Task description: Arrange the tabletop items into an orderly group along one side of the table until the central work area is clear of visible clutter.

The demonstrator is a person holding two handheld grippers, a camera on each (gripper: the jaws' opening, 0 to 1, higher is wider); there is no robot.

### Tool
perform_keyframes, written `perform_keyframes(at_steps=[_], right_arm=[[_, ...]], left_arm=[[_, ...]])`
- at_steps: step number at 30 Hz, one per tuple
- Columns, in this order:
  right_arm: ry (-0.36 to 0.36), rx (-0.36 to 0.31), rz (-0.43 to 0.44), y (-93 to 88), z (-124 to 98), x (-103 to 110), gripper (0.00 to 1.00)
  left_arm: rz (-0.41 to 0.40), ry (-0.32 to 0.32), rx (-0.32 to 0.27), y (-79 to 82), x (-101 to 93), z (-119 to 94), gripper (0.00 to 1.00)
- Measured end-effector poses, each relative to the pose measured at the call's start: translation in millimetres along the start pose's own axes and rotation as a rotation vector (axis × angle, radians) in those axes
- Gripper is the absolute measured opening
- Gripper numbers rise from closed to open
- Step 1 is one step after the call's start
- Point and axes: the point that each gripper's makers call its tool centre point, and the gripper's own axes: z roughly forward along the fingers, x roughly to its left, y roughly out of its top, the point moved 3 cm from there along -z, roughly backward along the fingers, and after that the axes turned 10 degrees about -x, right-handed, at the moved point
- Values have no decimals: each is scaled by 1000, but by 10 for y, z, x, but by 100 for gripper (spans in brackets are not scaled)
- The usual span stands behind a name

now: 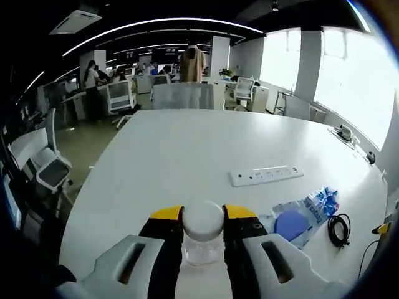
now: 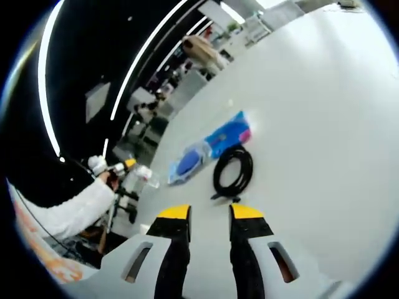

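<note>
Jar (image 1: 202,233) with a white lid is pinched in the left tool (image 1: 202,218); it likely goes beside the blue bag (image 1: 305,212) at the desk (image 1: 187,149) edge. Right tool (image 2: 209,215) hangs spread, holding nothing.

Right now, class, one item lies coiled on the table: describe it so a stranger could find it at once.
Start at the big white table. Beside the blue-and-clear plastic packet, just ahead of the right gripper, lies the black cable. It is the only black thing there, wound into a loose ring with nothing inside it.
</note>
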Motion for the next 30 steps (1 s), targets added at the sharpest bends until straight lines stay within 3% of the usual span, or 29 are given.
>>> perform_keyframes(at_steps=[6,11,15,19,30], right_arm=[[1,-6,1,12,-18,-2,21],[5,-16,6,25,-37,6,21],[12,-17,12,14,-38,20,21],[17,-23,18,18,-38,5,21],[40,-26,15,15,-35,40,21]], left_arm=[[-8,-7,29,-82,-38,8,26],[-55,21,-9,-62,-70,-19,59],[-37,32,-9,-50,-63,-70,65],[-41,28,-24,-15,-104,-148,78],[-29,12,-33,-23,-221,-403,84]])
